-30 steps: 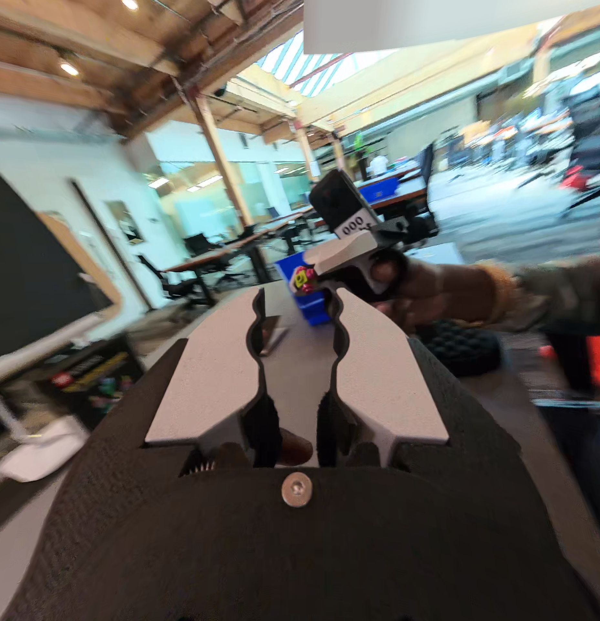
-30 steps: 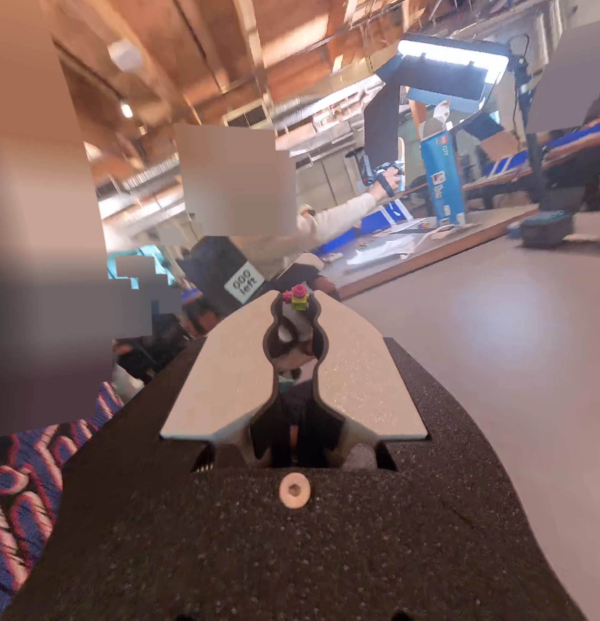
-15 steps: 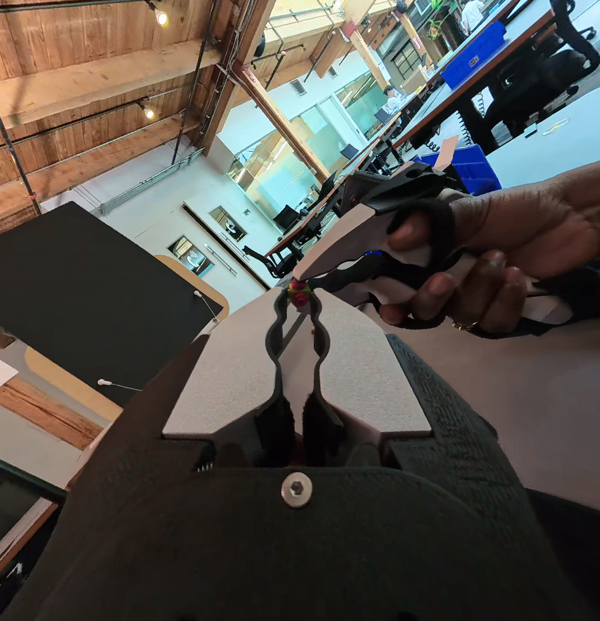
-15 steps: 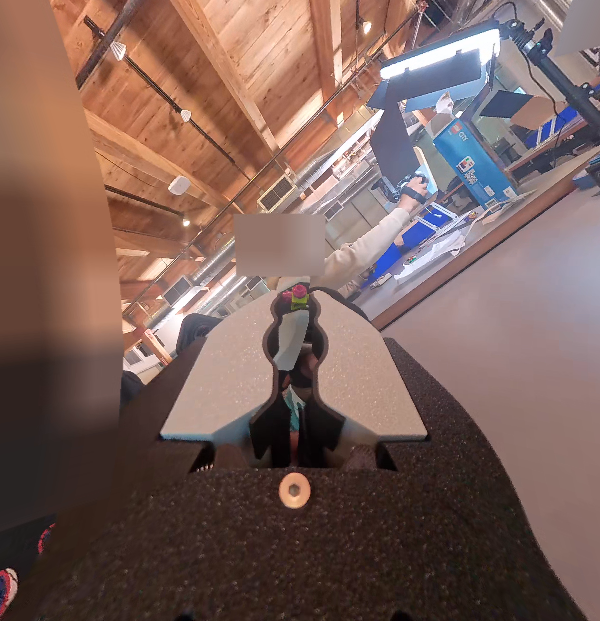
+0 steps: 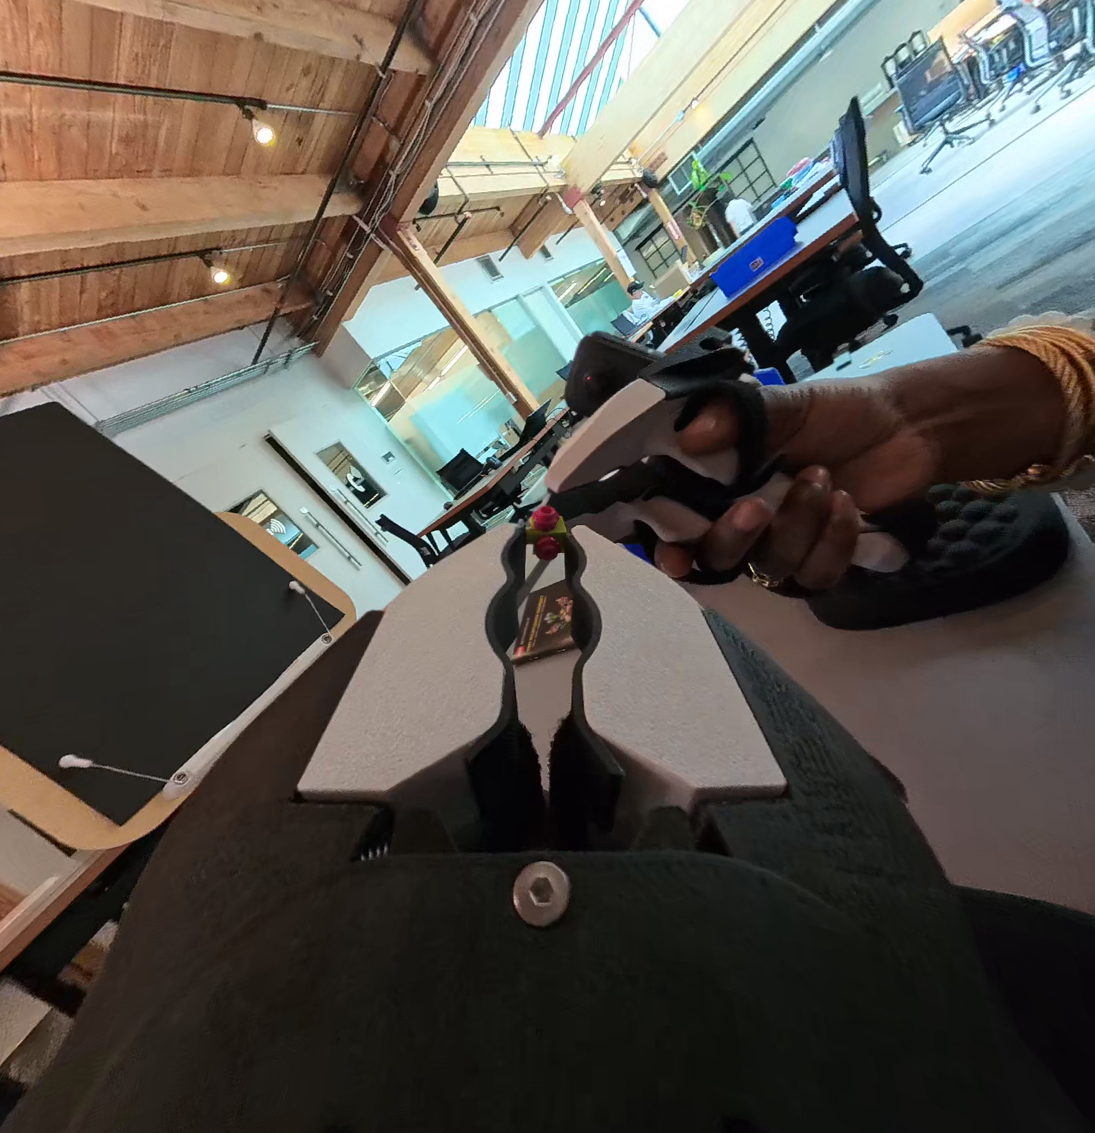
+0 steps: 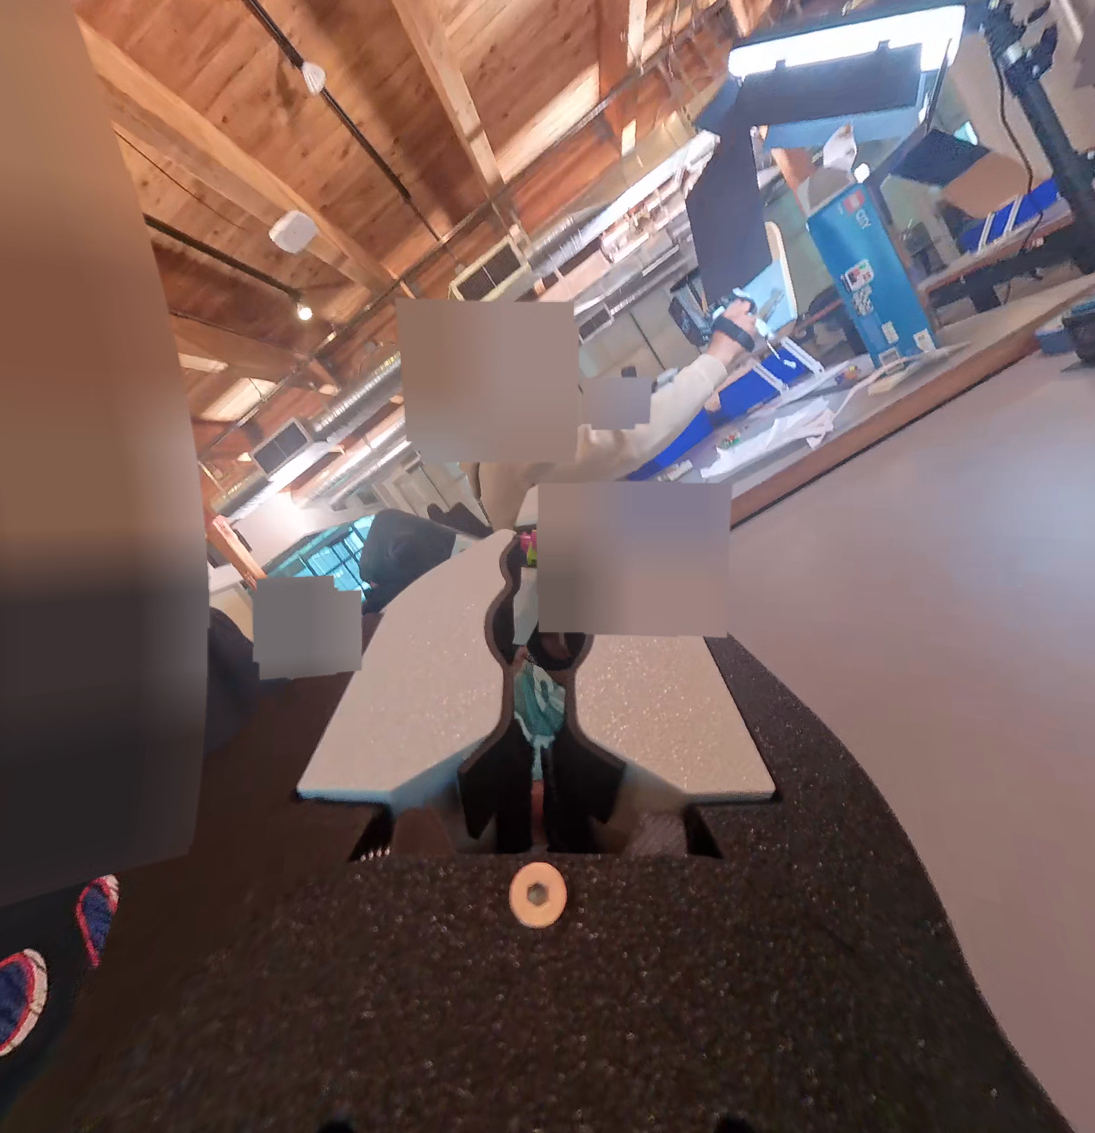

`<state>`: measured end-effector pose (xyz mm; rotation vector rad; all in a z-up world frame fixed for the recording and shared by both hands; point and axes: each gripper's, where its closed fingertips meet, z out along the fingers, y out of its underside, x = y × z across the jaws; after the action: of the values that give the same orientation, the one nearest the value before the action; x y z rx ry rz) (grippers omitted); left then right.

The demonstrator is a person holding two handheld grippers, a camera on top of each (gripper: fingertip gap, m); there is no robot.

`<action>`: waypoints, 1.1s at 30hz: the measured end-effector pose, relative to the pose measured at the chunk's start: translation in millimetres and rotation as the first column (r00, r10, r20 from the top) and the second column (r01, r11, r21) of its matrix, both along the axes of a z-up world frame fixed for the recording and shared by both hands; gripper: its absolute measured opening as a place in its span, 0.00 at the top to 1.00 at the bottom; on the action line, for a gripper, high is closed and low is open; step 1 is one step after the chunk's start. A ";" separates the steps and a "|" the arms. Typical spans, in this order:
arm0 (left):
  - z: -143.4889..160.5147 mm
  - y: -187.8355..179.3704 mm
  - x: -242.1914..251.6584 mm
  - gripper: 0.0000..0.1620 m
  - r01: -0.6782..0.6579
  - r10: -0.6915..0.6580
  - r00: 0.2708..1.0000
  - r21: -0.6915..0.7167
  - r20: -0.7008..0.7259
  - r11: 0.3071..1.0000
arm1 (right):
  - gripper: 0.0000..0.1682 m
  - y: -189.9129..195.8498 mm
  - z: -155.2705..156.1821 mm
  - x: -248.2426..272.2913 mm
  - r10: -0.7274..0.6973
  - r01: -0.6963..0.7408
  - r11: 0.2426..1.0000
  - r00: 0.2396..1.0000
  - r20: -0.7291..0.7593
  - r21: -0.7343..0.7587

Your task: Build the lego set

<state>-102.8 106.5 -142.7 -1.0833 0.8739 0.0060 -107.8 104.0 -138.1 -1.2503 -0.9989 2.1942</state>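
A small lego piece [image 5: 545, 537], lime with magenta studs, is held in the air between both grippers. In the left wrist view my left gripper [image 5: 545, 542] has its tips closed against the piece from below. My right gripper [image 5: 549, 509], held by a hand, comes in from the right and pinches the same piece from above. In the right wrist view the piece [image 6: 528, 547] shows at the tip of my right gripper [image 6: 526, 555]. A mosaic patch hides its right finger there.
A grey table [image 5: 900, 705] lies below, with a dark instruction booklet [image 5: 543, 625] and a black bumpy pad [image 5: 962, 552] on it. A black board [image 5: 103, 582] stands at left. A person in a cream sleeve [image 6: 673, 398] and a blue box [image 6: 863, 276] are at the neighbouring table. My two grippers' fingertips are within a few centimetres of each other.
My left gripper was wide open away from the piece. It has narrowed and closed its tips on the piece that the right gripper holds. Both views have tilted upward.
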 end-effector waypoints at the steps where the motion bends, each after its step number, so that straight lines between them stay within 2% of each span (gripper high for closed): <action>1: 0.0 -1.4 0.8 0.93 0.010 -0.010 1.000 0.001 -0.006 1.000 | 0.94 -0.3 -1.7 0.0 0.005 -0.006 1.000 1.000 0.013 0.011; 16: -6.1 -4.4 6.6 0.93 0.035 -0.037 0.997 -0.023 -0.071 0.999 | 0.96 -7.8 -6.6 0.4 0.070 -0.072 0.997 0.996 0.050 0.039; 18: -6.2 -6.5 8.2 0.93 0.059 -0.061 0.996 -0.037 -0.064 0.998 | 0.96 -9.8 -6.7 2.1 0.068 -0.071 0.994 0.997 0.036 0.085; 20: -7.7 -6.4 8.7 0.93 0.069 -0.073 0.996 -0.070 -0.058 0.995 | 0.96 -9.5 -8.1 2.5 0.006 -0.008 0.978 1.000 0.012 0.207; 22: -11.8 -2.0 6.6 0.93 0.038 -0.046 0.997 -0.107 -0.068 0.994 | 0.96 -4.9 -10.7 1.1 -0.129 0.127 0.903 0.991 -0.023 0.410; 23: -13.5 0.3 5.8 0.93 0.028 -0.036 0.997 -0.123 -0.066 0.992 | 0.96 -3.1 -11.2 0.6 -0.205 0.204 0.826 0.977 -0.058 0.525; 25: -14.2 1.9 6.0 0.93 0.041 -0.046 0.998 -0.152 -0.030 0.987 | 0.96 -1.9 -8.6 1.5 -0.326 0.343 0.608 0.930 -0.169 0.716; 26: -15.2 2.6 5.9 0.93 0.050 -0.054 0.998 -0.174 -0.013 0.984 | 0.96 -1.1 -7.7 2.0 -0.369 0.388 0.486 0.903 -0.219 0.783; 27: -15.8 2.0 6.8 0.93 0.066 -0.067 0.998 -0.186 -0.004 0.980 | 0.96 -2.2 -8.2 1.9 -0.388 0.403 0.395 0.888 -0.248 0.825; 28: -15.2 1.2 7.1 0.93 0.071 -0.072 0.997 -0.186 -0.001 0.980 | 0.96 -3.5 -7.3 2.3 -0.394 0.412 0.369 0.881 -0.261 0.833; 33: -14.2 1.3 7.2 0.93 0.045 -0.050 0.998 -0.168 -0.027 0.985 | 0.96 2.0 4.4 14.6 -0.377 0.438 0.562 0.891 -0.253 0.702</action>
<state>-95.6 107.8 -156.9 -1.2210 0.9410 -0.0916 -93.2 106.1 -133.7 -0.8586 -1.2399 1.2203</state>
